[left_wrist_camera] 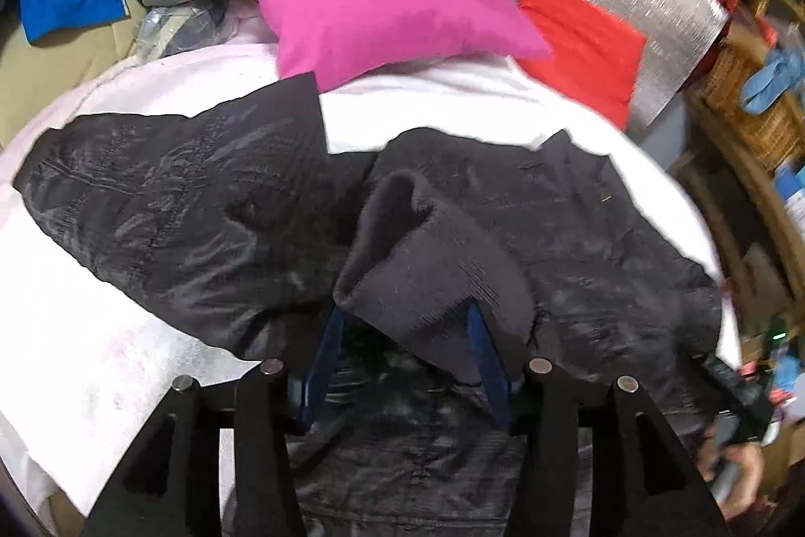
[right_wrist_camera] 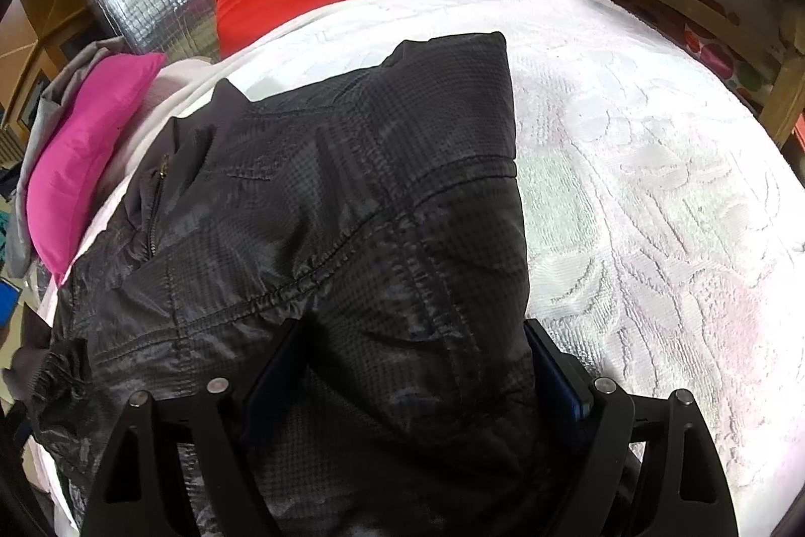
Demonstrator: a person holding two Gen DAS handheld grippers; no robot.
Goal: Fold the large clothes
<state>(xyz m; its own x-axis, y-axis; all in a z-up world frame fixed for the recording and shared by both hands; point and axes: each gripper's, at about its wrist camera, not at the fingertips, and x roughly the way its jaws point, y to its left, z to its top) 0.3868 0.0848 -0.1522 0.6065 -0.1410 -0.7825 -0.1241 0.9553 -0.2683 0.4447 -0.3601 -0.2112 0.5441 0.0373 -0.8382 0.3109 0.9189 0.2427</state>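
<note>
A black shiny quilted nylon jacket (right_wrist_camera: 312,205) lies spread on a white textured bedspread (right_wrist_camera: 654,195). The left gripper (left_wrist_camera: 402,325) pinches its grey ribbed knit cuff (left_wrist_camera: 427,270); the right gripper (right_wrist_camera: 417,366) clamps a bunched sleeve. The slick fabric could slip free if lifted. A pink cushion (left_wrist_camera: 382,18) sits far behind.

black jacket (left_wrist_camera: 166,205), ribbed cuff (left_wrist_camera: 427,275), pink pillow (left_wrist_camera: 382,18)
</note>
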